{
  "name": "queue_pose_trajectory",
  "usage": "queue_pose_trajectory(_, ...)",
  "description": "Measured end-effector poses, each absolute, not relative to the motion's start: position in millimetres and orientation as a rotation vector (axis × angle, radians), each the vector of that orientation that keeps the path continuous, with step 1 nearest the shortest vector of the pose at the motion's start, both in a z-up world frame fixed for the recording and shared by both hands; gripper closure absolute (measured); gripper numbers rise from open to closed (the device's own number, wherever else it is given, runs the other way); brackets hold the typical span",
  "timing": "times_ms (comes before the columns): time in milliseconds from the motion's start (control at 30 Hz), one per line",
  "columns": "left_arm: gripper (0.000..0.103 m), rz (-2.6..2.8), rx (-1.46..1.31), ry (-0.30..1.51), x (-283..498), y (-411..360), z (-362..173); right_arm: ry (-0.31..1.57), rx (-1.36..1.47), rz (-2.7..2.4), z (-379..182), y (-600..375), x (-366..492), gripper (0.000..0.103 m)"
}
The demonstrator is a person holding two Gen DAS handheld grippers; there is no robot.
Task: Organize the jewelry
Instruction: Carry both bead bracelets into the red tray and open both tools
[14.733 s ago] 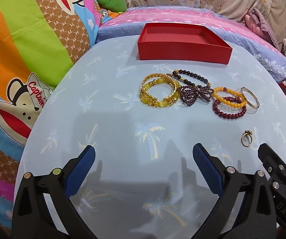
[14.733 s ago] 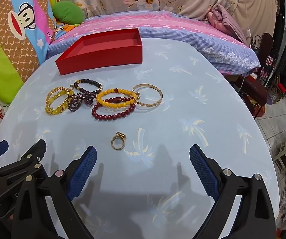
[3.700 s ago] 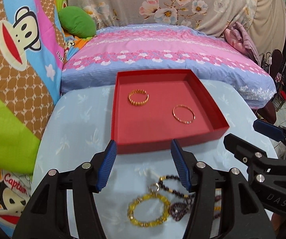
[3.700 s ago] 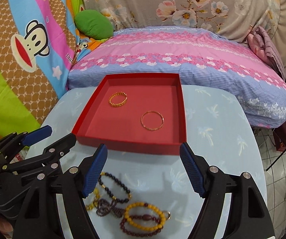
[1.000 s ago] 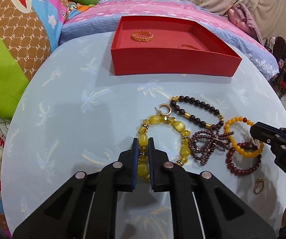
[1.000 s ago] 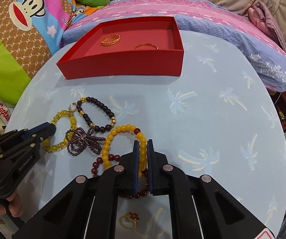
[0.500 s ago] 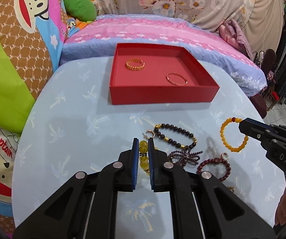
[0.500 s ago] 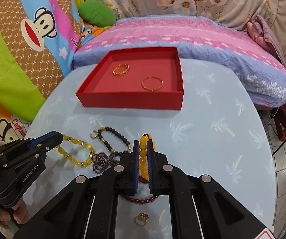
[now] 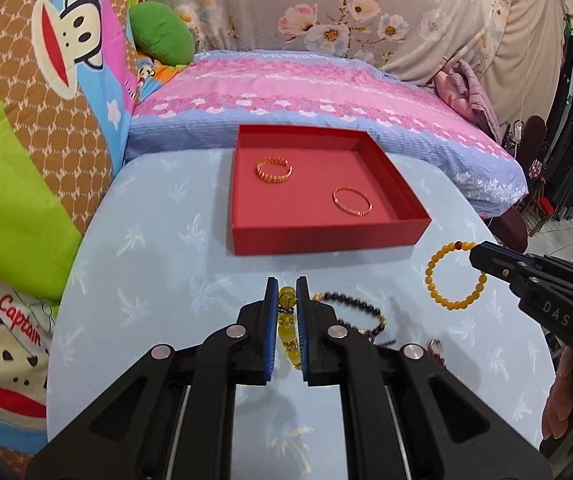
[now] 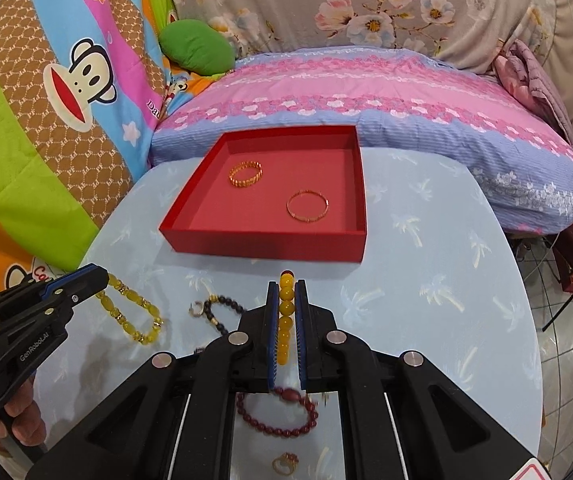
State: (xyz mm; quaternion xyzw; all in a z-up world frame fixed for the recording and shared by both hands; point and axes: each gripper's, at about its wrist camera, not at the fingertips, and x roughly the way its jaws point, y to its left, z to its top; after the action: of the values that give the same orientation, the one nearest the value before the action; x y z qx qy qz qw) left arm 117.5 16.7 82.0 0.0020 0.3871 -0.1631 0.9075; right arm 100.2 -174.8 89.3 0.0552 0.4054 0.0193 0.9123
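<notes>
A red tray (image 9: 326,236) (image 10: 262,246) sits at the table's far side with a gold link bracelet (image 9: 273,169) (image 10: 245,175) and a thin gold bangle (image 9: 352,201) (image 10: 307,205) inside. My left gripper (image 9: 287,298) (image 10: 98,280) is shut on a yellow crystal bead bracelet (image 9: 288,320) (image 10: 130,308), which hangs above the table. My right gripper (image 10: 287,294) (image 9: 476,254) is shut on an orange bead bracelet (image 10: 286,320) (image 9: 456,276), also lifted. On the table lie a dark bead bracelet (image 9: 352,310) (image 10: 222,312), a dark red bead bracelet (image 10: 282,412) and a gold ring (image 10: 284,462).
The round table (image 9: 146,280) has a light blue palm-print cloth. Behind it lies a pink and blue bed (image 9: 306,92), with a monkey-print blanket (image 9: 46,120) at the left and a green cushion (image 9: 162,36). A tiled floor (image 10: 566,320) drops off at the right.
Both grippers have risen from the table, each lifting its bracelet clear of the pile. The views have tipped up toward the red tray and the bed.
</notes>
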Motion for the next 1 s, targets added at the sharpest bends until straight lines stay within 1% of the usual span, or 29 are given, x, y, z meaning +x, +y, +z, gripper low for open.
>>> queue_pose_trajectory(300,0.094,-0.383,0.021,0.711,171,-8,122,0.778,0.095,0.053,117,-170,158,0.096)
queue_pose_trajectory(433,0.094,-0.403,0.002,0.705,203,-18,126,0.774,0.088,0.059,120,-166,192,0.096)
queue_pose_trajectory(667,0.094,-0.404,-0.006,0.77,255,-32,97,0.804,0.086,0.059,108,-168,259,0.096)
queue_pose_trajectory(1000,0.094,-0.36,0.014,0.877,306,-36,41,0.936,0.098,0.064,56,-173,346,0.096)
